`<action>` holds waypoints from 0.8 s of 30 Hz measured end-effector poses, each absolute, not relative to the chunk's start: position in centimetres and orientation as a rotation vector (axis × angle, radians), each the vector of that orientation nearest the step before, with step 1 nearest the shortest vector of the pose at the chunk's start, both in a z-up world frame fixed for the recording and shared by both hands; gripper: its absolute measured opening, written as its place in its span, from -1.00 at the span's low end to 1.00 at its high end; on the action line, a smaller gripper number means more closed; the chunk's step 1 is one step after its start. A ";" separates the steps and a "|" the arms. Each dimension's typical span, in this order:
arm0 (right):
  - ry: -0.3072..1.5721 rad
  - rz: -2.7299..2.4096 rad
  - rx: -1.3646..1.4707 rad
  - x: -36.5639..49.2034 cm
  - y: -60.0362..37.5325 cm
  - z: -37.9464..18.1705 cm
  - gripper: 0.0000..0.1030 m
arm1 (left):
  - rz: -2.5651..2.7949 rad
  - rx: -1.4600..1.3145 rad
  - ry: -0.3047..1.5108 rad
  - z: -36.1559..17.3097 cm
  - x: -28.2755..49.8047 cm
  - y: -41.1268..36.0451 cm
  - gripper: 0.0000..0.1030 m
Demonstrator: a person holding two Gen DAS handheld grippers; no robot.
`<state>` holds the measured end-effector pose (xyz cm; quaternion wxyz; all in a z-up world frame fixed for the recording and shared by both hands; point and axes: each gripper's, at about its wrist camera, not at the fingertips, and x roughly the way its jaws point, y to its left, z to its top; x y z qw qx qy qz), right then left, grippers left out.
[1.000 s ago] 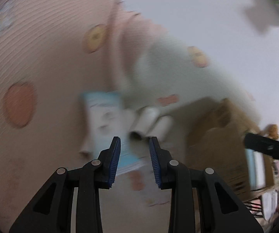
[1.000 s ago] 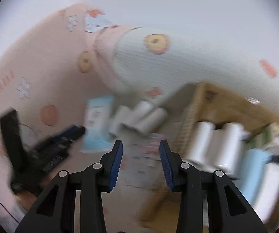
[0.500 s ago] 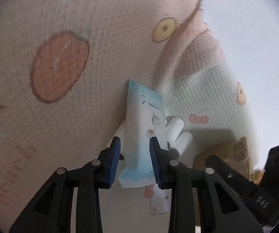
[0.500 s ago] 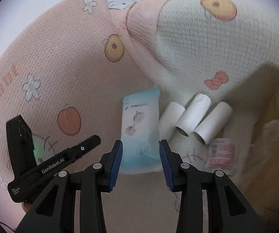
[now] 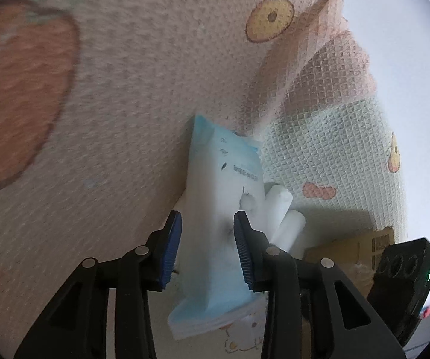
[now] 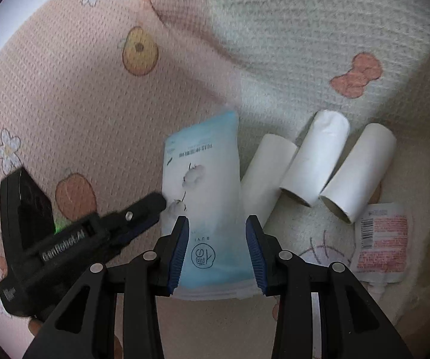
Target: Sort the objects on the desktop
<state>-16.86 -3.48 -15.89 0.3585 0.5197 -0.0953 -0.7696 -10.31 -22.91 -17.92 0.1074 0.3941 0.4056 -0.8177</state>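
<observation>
A light-blue and white tissue pack [image 6: 203, 161] lies flat on a waffle-weave cloth [image 6: 65, 89] printed with fruit, flowers and bows, pink to the left of the pack and whitish to its right. The right tongs [image 6: 217, 230] hang over the near end of the pack, pointing steeply down; their blue-padded jaws stand apart and released, with the pack's round logo showing between them and neither pad pressing on it. The left tongs [image 5: 206, 227] come in at the pack's left edge. In their own view the pack [image 5: 223, 185] runs up between the 2 pads, and their jaws have just been opening, so they straddle it without clamping. From the right wrist view the black body of the left tongs [image 6: 155, 203] shows with 1 fingertip at the left side of the pack, though whether it touches cannot be told. Just right of the pack, 3 white paper rolls [image 6: 316, 155] lie side by side, the nearest against the pack's right edge. Beyond the rolls, further right of the pack, a small sachet [image 6: 379, 236] with red print and a barcode lies flat. A brown cardboard box [image 5: 355, 248] stands well to the right of the pack.
</observation>
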 end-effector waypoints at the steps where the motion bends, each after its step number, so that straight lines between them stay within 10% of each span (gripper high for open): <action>1: -0.233 -1.978 1.341 -16.9 -3.7 -16.1 -0.31 | -2.405 1.167 1.204 -18.1 -10.6 -22.8 -0.25; 24: -0.212 -1.855 1.401 -11.0 -3.0 -19.6 -0.31 | -2.363 1.304 1.125 -18.8 -3.4 -18.1 -0.25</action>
